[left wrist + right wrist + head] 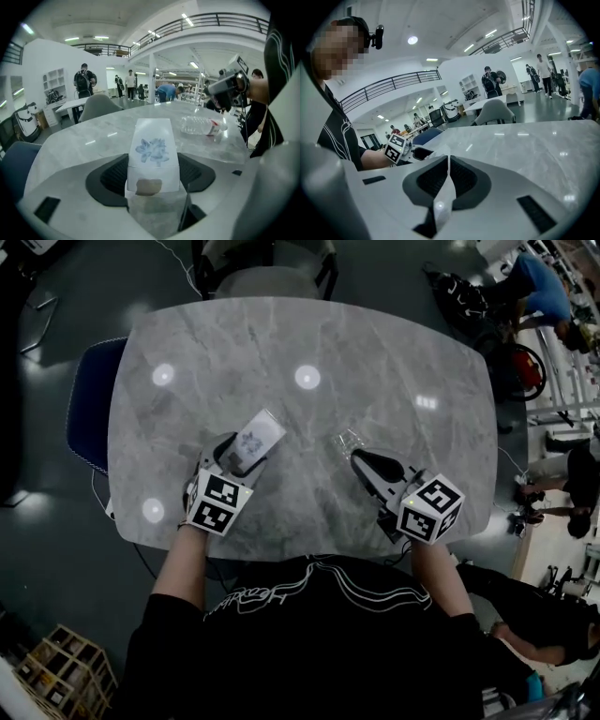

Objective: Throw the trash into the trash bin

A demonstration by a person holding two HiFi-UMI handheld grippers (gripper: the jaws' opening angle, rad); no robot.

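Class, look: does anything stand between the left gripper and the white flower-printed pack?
Nothing visible does. The white pack sits between the jaws of the left gripper, its sides against the pads; the clear bottle lies apart, beyond it.

Grey marble-patterned table [394, 343] with rounded corners, round light spots [307, 377] on its glossy top, clear plastic bottle [204, 125] lying on its side on it.

A blue flower print marks the white packet [153, 154]; the table [375, 352] is grey-veined marble.
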